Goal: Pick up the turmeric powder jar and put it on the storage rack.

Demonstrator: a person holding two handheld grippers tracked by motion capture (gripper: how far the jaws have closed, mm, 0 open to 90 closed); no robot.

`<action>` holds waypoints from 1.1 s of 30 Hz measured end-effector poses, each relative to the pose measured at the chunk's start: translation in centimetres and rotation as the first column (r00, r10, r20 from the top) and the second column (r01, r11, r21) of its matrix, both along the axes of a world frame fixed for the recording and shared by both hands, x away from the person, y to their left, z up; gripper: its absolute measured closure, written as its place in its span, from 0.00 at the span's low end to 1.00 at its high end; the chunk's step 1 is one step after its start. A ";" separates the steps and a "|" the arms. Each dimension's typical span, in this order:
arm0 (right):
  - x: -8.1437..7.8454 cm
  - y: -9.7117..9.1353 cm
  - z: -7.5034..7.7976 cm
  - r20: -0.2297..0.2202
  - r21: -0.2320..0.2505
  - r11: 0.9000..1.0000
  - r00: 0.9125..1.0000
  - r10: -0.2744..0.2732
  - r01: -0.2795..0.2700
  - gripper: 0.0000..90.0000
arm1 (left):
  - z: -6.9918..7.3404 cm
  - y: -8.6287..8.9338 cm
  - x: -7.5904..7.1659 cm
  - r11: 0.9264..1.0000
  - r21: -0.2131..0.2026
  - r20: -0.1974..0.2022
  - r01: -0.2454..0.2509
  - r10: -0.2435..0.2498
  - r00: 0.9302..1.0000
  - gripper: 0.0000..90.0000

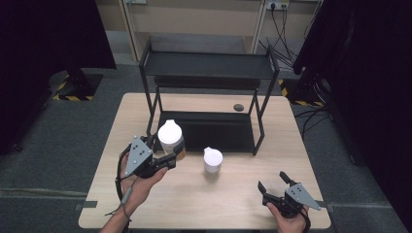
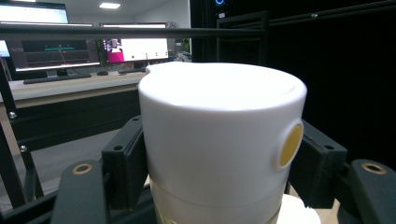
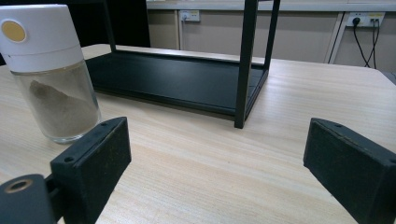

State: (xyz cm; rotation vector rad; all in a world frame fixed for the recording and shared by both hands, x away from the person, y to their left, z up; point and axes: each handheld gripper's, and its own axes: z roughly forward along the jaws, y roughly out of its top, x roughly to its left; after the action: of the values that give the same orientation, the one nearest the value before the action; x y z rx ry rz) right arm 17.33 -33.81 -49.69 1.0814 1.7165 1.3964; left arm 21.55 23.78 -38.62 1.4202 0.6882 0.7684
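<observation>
So I'm watching the left tongs [image 1: 167, 158] squeezing a shaker jar [image 1: 171, 136] by its white cap, jaws pressed on either side of it. The jar is standing upright, long axis vertical, at the front left corner of the black metal rack [image 1: 209, 68]; I can't tell if its base is touching the desk [image 1: 218, 204] or hanging just above it. Up close in the left gripper view the cap [image 2: 219, 140] is looking smooth, matte white plastic, round, with a little yellow dot [image 2: 290, 145] on its side facing right.

A second shaker [image 1: 213, 159] is sitting upright on the light woodgrain desk, just in front of the rack's lower tray. The right gripper view is giving what the overhead one isn't: a clear glass body with a slanted heap of greyish powder [image 3: 60, 109] inside, plus the same yellow dot on the cap.

The right tongs [image 1: 274, 186] are hanging wide apart with nothing between them, near the front right of the desk, well apart from both jars. Their pads [image 3: 95, 154] are looking like rough black blocks
</observation>
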 end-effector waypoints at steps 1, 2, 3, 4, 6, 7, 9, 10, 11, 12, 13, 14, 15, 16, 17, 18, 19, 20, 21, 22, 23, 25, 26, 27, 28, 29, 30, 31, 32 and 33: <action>0.0 0.0 0.0 0.000 0.001 1.000 1.000 0.000 0.000 0.09 | 0.1 0.0 0.1 1.000 0.000 0.001 -0.002 0.002 1.000 0.34; 0.0 0.0 0.0 0.000 0.001 1.000 1.000 0.000 0.000 0.09 | 0.3 -0.2 0.2 1.000 0.002 0.004 -0.010 0.009 1.000 0.34; 0.0 0.0 0.0 0.000 0.001 1.000 1.000 0.000 0.000 0.09 | 0.3 -0.2 0.2 1.000 0.002 0.004 -0.010 0.009 1.000 0.34; 0.0 0.0 0.0 -0.001 0.001 1.000 1.000 0.000 0.000 0.09 | 0.4 -0.2 0.4 1.000 -0.003 0.005 -0.014 0.014 1.000 0.34; 0.0 0.0 0.0 -0.001 0.000 1.000 1.000 0.001 -0.001 0.09 | 0.5 -0.2 0.5 1.000 -0.005 0.005 -0.016 0.016 1.000 0.34; 0.0 0.0 0.0 0.000 -0.001 1.000 1.000 0.001 -0.001 0.09 | 0.6 -0.2 0.7 1.000 -0.009 0.008 -0.019 0.020 1.000 0.34; 0.0 0.0 0.0 0.000 -0.001 1.000 1.000 0.002 -0.002 0.09 | 0.8 -0.2 0.9 1.000 -0.011 0.008 -0.022 0.022 1.000 0.34; 0.0 0.0 0.0 -0.001 -0.001 1.000 1.000 0.003 -0.003 0.09 | 0.9 -0.2 1.0 1.000 -0.012 0.007 -0.026 0.026 1.000 0.34; 0.0 0.0 0.0 0.000 0.000 1.000 1.000 0.002 -0.002 0.09 | 0.9 -0.2 1.1 1.000 -0.014 0.010 -0.027 0.027 1.000 0.34; 0.0 0.0 0.0 0.000 0.001 1.000 1.000 0.002 -0.002 0.08 | 1.1 -0.2 1.2 0.999 -0.014 0.010 -0.030 0.030 0.999 0.34; 0.0 -0.1 0.0 0.000 0.002 1.000 1.000 0.002 -0.002 0.08 | 1.2 -0.2 1.4 0.999 -0.014 0.010 -0.033 0.033 0.999 0.34; 0.0 -0.1 0.0 0.000 0.003 1.000 1.000 0.003 -0.003 0.08 | 1.3 -0.2 1.5 0.999 -0.014 0.012 -0.036 0.036 0.999 0.34; 0.0 -0.1 0.0 0.000 0.003 1.000 1.000 0.003 -0.003 0.08 | 1.4 -0.2 1.6 0.999 -0.013 0.013 -0.040 0.040 0.999 0.34; 0.0 -0.1 0.0 0.001 0.002 1.000 1.000 0.003 -0.003 0.08 | 1.5 -0.2 1.7 0.999 -0.015 0.013 -0.042 0.042 0.999 0.34; 0.0 -0.1 0.0 0.001 0.000 1.000 1.000 0.003 -0.003 0.08 | 1.6 -0.3 1.8 0.999 -0.016 0.014 -0.045 0.045 0.999 0.34; 0.0 0.0 0.0 0.001 -0.001 1.000 1.000 0.003 -0.003 0.08 | 1.6 -0.3 1.8 0.999 -0.016 0.013 -0.048 0.048 0.999 0.34; 0.0 0.0 0.0 0.001 -0.002 1.000 1.000 0.004 -0.004 0.08 | 1.6 -0.3 1.9 0.999 -0.019 0.015 -0.050 0.051 0.999 0.34; 0.0 0.0 0.0 0.001 -0.003 1.000 1.000 0.004 -0.004 0.08 | 1.7 -0.4 2.0 0.998 -0.021 0.015 -0.054 0.055 0.998 0.34; 0.0 0.0 0.0 0.001 -0.003 1.000 1.000 0.004 -0.004 0.08 | 1.8 -0.4 2.1 0.998 -0.018 0.014 -0.057 0.057 0.998 0.34; 0.0 0.0 0.0 0.001 -0.003 1.000 1.000 0.003 -0.003 0.08 | 1.8 -0.4 2.2 0.998 -0.020 0.013 -0.058 0.059 0.998 0.34; 0.0 0.0 0.0 0.001 -0.003 1.000 1.000 0.003 -0.003 0.08 | 1.9 -0.4 2.3 0.998 -0.020 0.014 -0.060 0.060 0.998 0.34; 0.0 0.0 0.0 0.002 -0.004 1.000 1.000 0.003 -0.003 0.08 | 2.1 -0.5 2.5 0.998 -0.021 0.015 -0.065 0.066 0.998 0.34; 0.0 0.0 0.0 0.001 -0.006 1.000 1.000 0.003 -0.003 0.08 | 2.4 -0.6 2.7 0.997 -0.017 0.017 -0.071 0.071 0.997 0.34; 0.0 0.0 0.0 0.001 -0.006 1.000 1.000 0.003 -0.003 0.08 | 2.4 -0.6 2.7 0.997 -0.017 0.017 -0.071 0.071 0.997 0.34; 0.0 0.0 0.0 0.001 -0.007 1.000 1.000 0.003 -0.003 0.08 | 2.4 -0.6 2.7 0.997 -0.017 0.017 -0.071 0.071 0.997 0.34; 0.0 0.0 0.0 0.001 -0.007 1.000 1.000 0.003 -0.003 0.08 | 2.5 -0.7 2.8 0.997 -0.017 0.017 -0.072 0.072 0.997 0.34; 0.0 0.0 0.0 0.001 -0.007 1.000 1.000 0.003 -0.003 0.08 | 2.7 -0.8 3.0 0.997 -0.018 0.018 -0.075 0.075 0.997 0.34; 0.0 0.0 0.0 0.001 -0.007 1.000 1.000 0.003 -0.003 0.08 | 2.7 -0.8 3.0 0.997 -0.018 0.018 -0.075 0.075 0.997 0.34; 0.0 0.0 0.0 0.001 -0.007 1.000 1.000 0.003 -0.003 0.08 | 2.7 -0.8 3.0 0.997 -0.022 0.020 -0.077 0.077 0.997 0.34; 0.0 0.0 0.0 0.000 -0.006 1.000 1.000 0.003 -0.003 0.08 | 2.8 -0.9 3.1 0.997 -0.022 0.021 -0.079 0.079 0.997 0.34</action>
State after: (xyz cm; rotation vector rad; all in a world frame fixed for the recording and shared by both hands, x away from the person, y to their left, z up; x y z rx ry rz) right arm 17.36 -33.80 -49.65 1.0755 1.7222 1.3921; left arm 24.62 22.92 -35.80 1.3702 0.7371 0.8348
